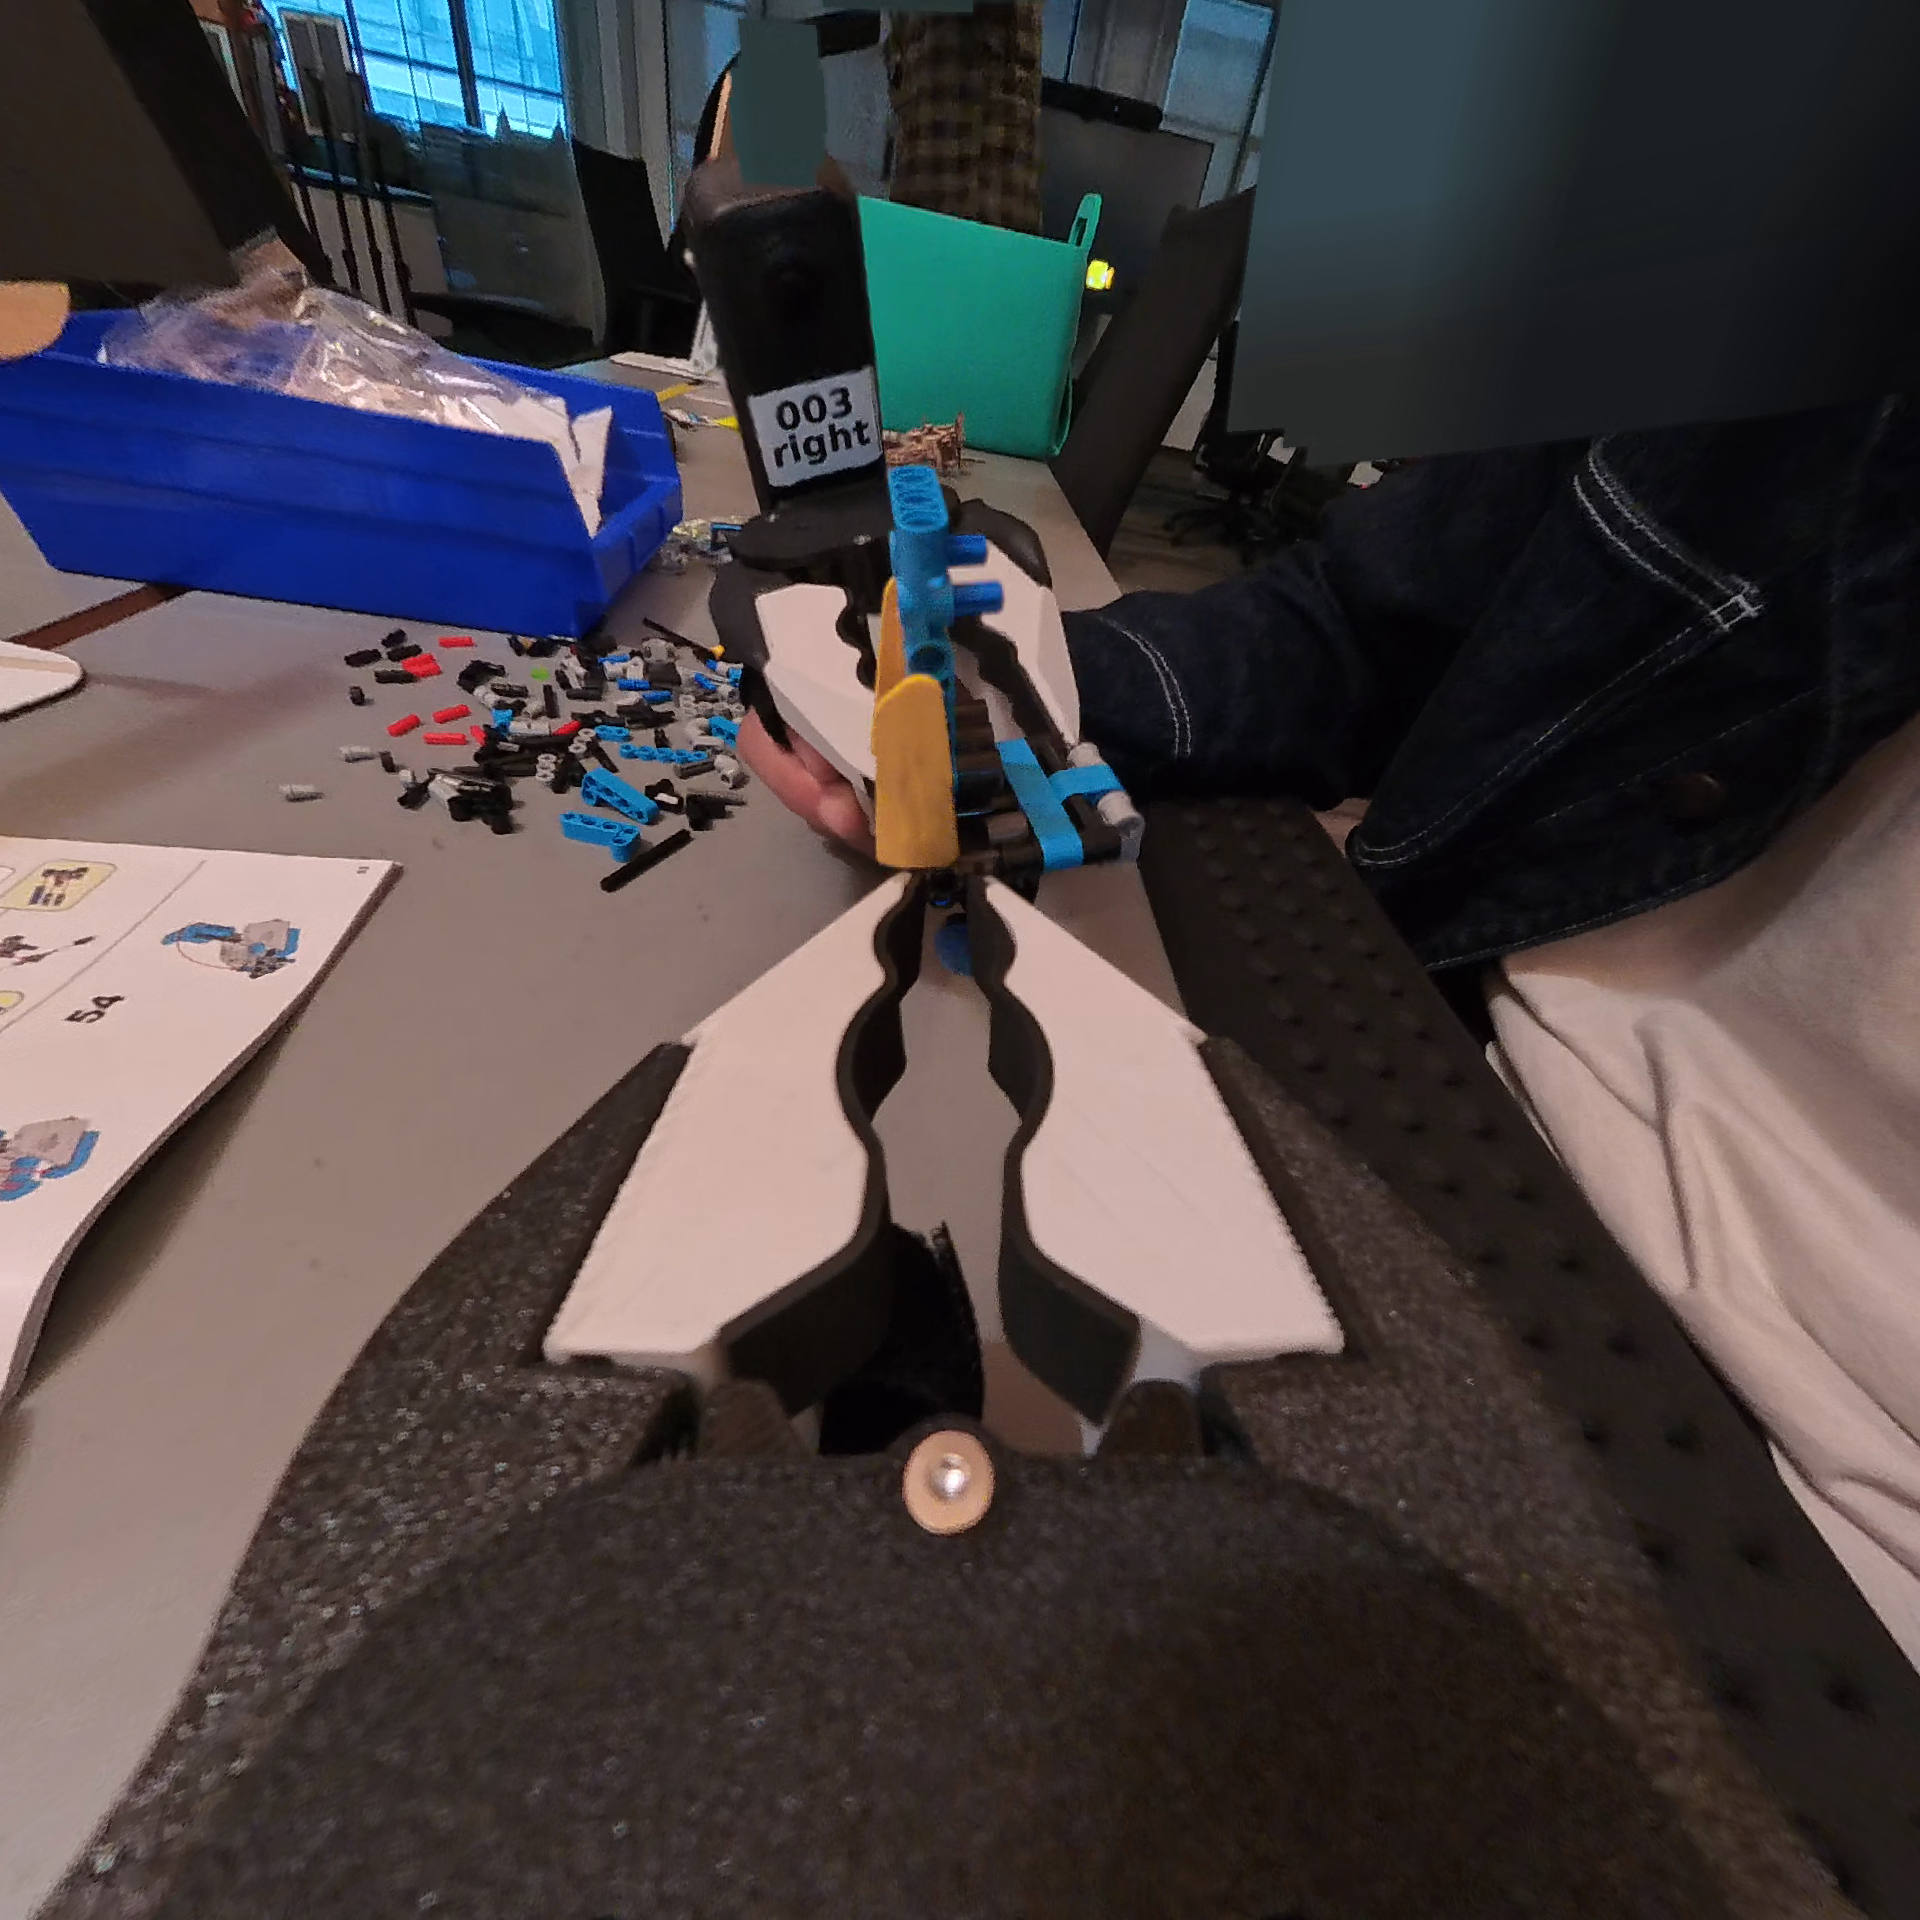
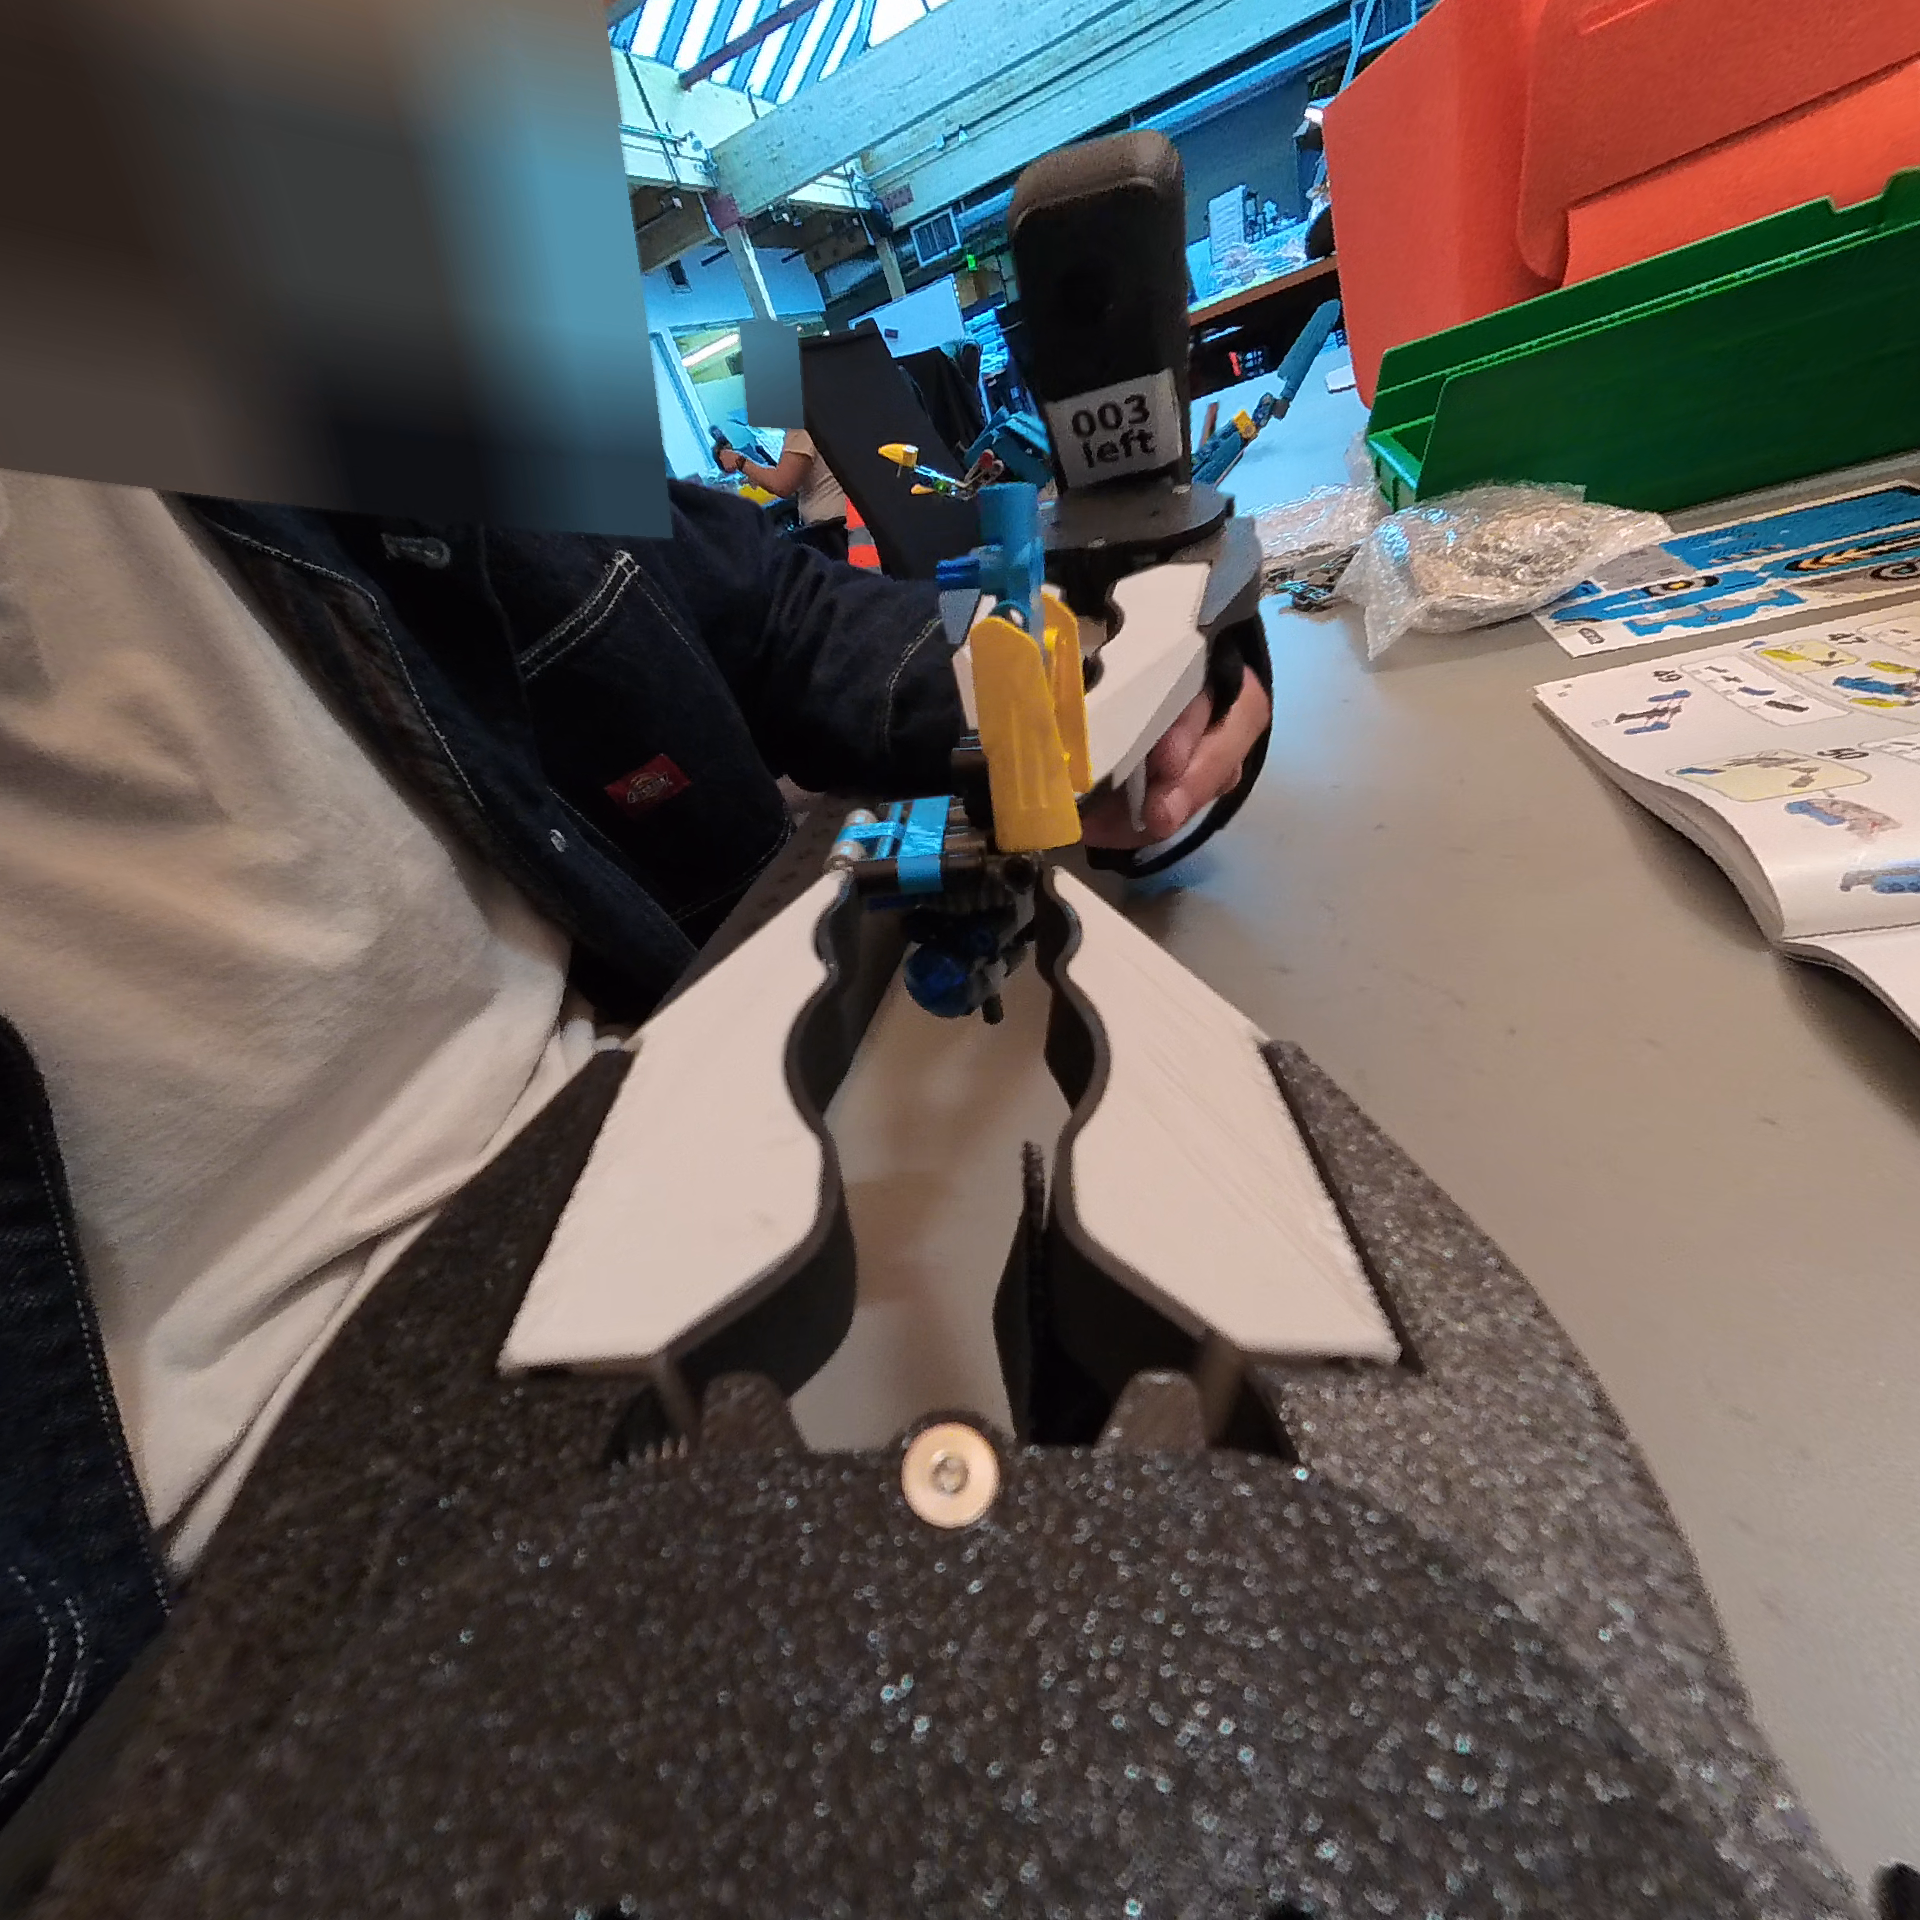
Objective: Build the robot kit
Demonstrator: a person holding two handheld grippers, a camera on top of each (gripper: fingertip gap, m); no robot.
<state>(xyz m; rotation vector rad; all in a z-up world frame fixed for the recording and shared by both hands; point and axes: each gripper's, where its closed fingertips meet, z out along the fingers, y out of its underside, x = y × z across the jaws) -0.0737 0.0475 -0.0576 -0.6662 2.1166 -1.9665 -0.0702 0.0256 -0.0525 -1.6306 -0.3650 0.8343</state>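
Both pairs of fingers pinch one small brick model from opposite ends, above the table edge. Left gripper (image 1: 940, 894): tips drawn close on the model's (image 1: 935, 727) dark lower end; a blue knob sits just behind the tips. Right gripper (image 2: 951, 894): tips closed on the same black-and-blue core, a dark blue ball part hanging between the jaws.

Model: blue beam standing upright with pegs out to one side, yellow blade (image 2: 1023, 738) pointing down, short blue-and-black axle block at the base. Held clear of the table (image 1: 468, 1039), between the two grippers, which face each other.

Beyond, left wrist view: open instruction booklet (image 1: 156, 987) near the left edge, a scatter of loose parts (image 1: 551, 727) in black, blue, red and grey, then a blue bin (image 1: 312, 468) with clear bags, a green tub (image 1: 977, 322) farther off.

Right wrist view: booklet pages (image 2: 1766, 769), a crumpled plastic bag (image 2: 1475, 551), green tray (image 2: 1662, 395), orange bin behind it.
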